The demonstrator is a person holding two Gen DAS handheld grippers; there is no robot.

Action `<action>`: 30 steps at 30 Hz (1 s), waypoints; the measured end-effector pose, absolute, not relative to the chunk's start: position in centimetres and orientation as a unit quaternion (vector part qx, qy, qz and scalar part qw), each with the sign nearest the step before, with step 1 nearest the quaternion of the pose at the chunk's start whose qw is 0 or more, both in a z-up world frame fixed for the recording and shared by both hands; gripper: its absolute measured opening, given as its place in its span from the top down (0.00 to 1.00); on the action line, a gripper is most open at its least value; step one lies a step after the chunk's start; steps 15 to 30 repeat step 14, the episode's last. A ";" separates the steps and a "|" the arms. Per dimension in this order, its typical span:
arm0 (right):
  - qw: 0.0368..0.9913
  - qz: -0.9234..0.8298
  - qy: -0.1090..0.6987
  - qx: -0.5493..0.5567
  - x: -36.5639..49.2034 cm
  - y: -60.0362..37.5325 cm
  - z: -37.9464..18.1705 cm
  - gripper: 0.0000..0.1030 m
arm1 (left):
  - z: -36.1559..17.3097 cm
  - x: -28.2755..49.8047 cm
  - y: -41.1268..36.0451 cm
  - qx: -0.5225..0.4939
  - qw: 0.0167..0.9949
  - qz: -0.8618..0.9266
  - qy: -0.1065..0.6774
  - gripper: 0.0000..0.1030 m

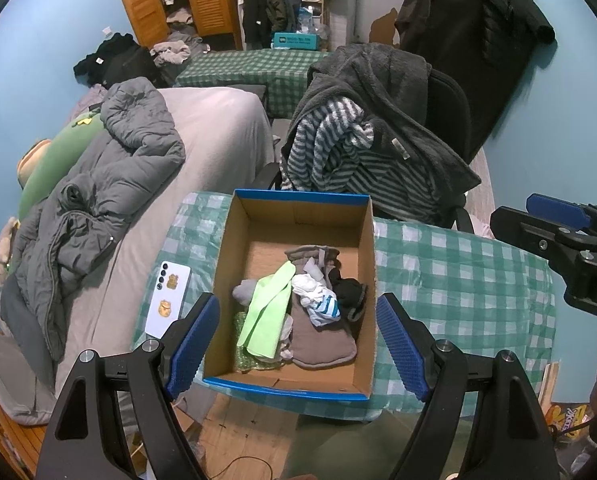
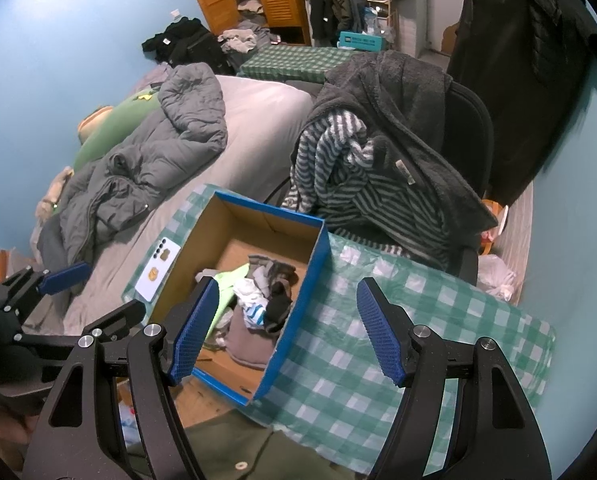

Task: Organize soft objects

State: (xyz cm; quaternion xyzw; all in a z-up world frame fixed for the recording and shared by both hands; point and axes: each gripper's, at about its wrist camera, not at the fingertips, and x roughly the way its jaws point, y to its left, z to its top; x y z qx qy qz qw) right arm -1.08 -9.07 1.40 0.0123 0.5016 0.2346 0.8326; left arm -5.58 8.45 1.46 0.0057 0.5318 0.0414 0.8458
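Note:
An open cardboard box with a blue outside [image 1: 360, 236] [image 2: 298, 280] stands on a green checked table [image 1: 458, 280] [image 2: 338, 360]. Inside lie soft items: a light green cloth [image 1: 268, 312] [image 2: 228, 280], a grey-brown fleece piece [image 1: 322, 340] [image 2: 250, 340], a white and blue striped sock [image 1: 318, 300] [image 2: 252, 308] and a black sock [image 1: 350, 292] [image 2: 278, 300]. My left gripper [image 1: 298, 340] is open and empty, above the box's near side. My right gripper [image 2: 286, 328] is open and empty, over the box's right wall; it also shows in the left wrist view [image 1: 558, 216].
A white phone [image 1: 166, 304] [image 2: 156, 276] lies on the table left of the box. A bed with a grey duvet [image 1: 110, 184] is at the left. A chair draped with a striped garment [image 1: 338, 152] and dark fleece [image 1: 398, 100] stands behind the table.

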 end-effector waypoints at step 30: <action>0.833 0.233 0.502 0.013 -1.1 -9.0 1.4 0.31 | 1.6 -5.7 7.6 0.005 0.847 0.042 0.529 0.21</action>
